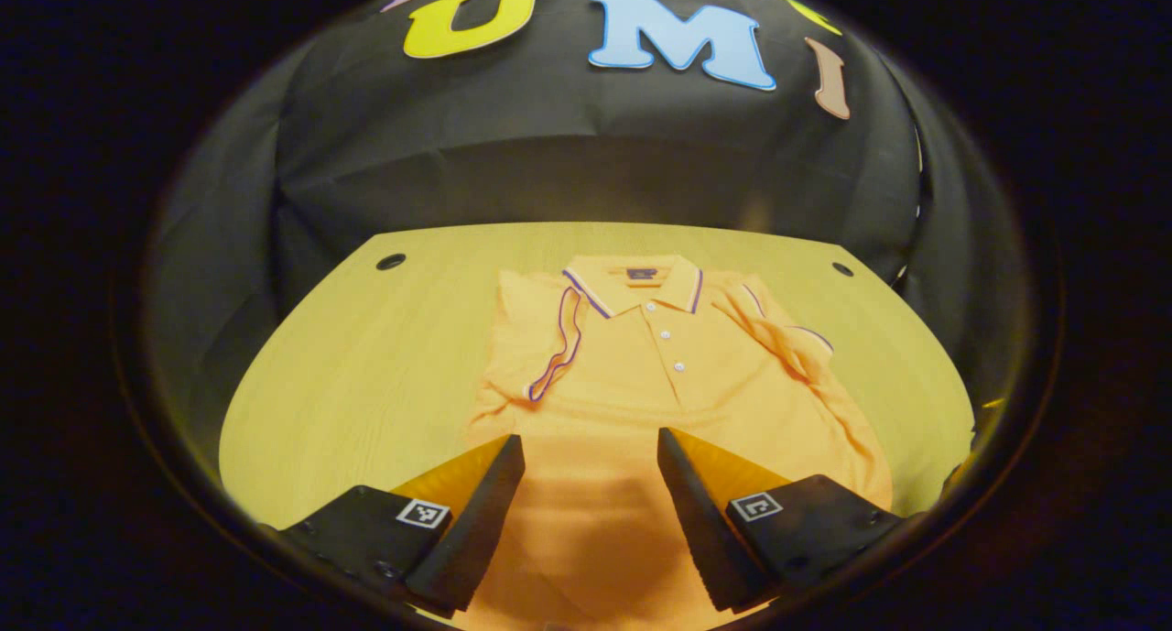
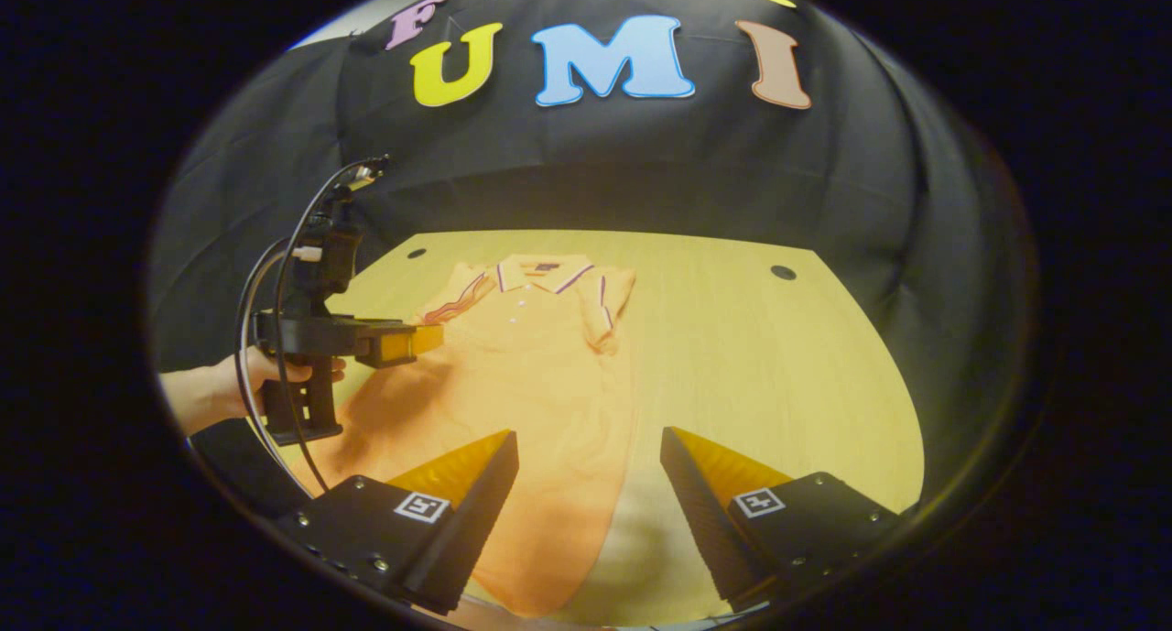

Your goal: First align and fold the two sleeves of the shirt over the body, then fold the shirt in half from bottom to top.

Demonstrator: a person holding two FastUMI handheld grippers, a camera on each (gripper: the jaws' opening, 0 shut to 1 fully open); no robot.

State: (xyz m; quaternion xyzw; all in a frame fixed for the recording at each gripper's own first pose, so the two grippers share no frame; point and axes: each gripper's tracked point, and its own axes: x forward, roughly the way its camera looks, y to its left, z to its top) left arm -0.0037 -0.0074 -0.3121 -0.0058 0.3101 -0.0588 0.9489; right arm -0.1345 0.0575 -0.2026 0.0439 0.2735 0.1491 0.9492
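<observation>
An orange polo shirt point(image 1: 641, 384) lies flat on the wooden table point(image 1: 366, 356), collar at the far side, both sleeves folded in over the body. In the left gripper view my left gripper point(image 1: 591, 448) hovers open above the shirt's lower body, nothing between its fingers. In the right gripper view the shirt point(image 2: 522, 365) lies to the left. My right gripper point(image 2: 591, 443) is open above the shirt's right hem edge and holds nothing. The left gripper point(image 2: 426, 338), held by a hand point(image 2: 220, 388), hangs over the shirt's left side.
The table point(image 2: 778, 365) has bare wood to the right of the shirt and two small round holes point(image 2: 783, 272) near its far corners. Black cloth walls stand close behind and beside the table. Cables point(image 2: 275, 274) trail from the left gripper.
</observation>
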